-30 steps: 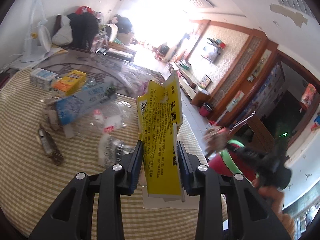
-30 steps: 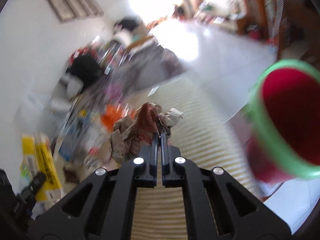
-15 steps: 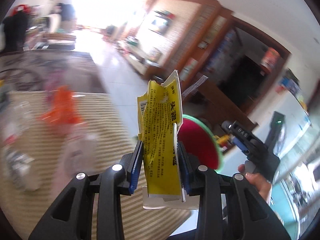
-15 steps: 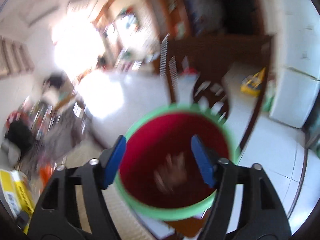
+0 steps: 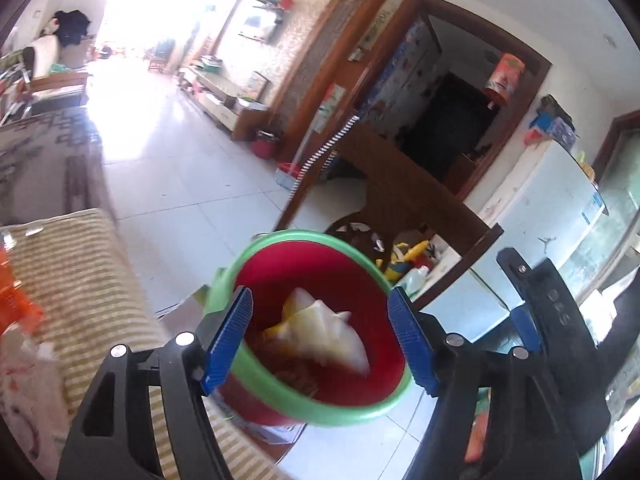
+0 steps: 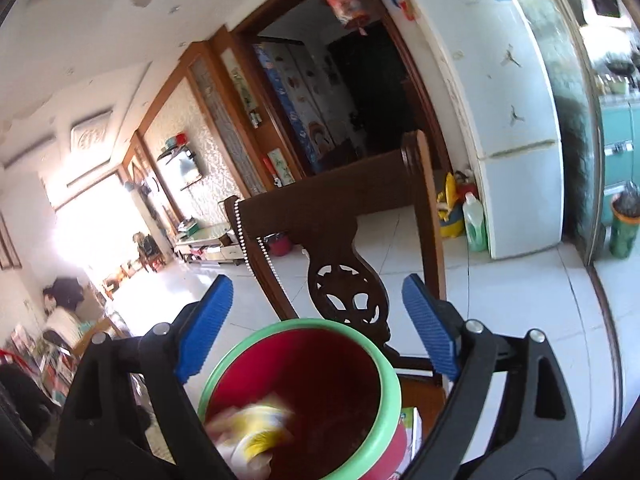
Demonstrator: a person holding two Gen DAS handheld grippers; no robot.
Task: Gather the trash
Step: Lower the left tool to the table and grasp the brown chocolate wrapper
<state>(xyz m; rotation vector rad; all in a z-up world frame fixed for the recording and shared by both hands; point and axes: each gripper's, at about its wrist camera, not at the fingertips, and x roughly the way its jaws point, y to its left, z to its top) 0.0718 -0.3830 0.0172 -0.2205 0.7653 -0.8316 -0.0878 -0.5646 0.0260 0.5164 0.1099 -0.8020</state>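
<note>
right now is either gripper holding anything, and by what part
Nothing is held. Both the left gripper and the right gripper are open over the red bin; the yellow wrapper is inside it.

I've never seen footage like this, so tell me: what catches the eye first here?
A red bucket with a green rim sits dead centre, right below both open grippers, left and right. A yellow wrapper lies inside it, between the left gripper's blue pads, which have just been opening, with nothing gripped. Behind stand a dark carved chair and a white fridge.

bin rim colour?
Green, on a red bin; the rim shows best in the left wrist view.
</note>
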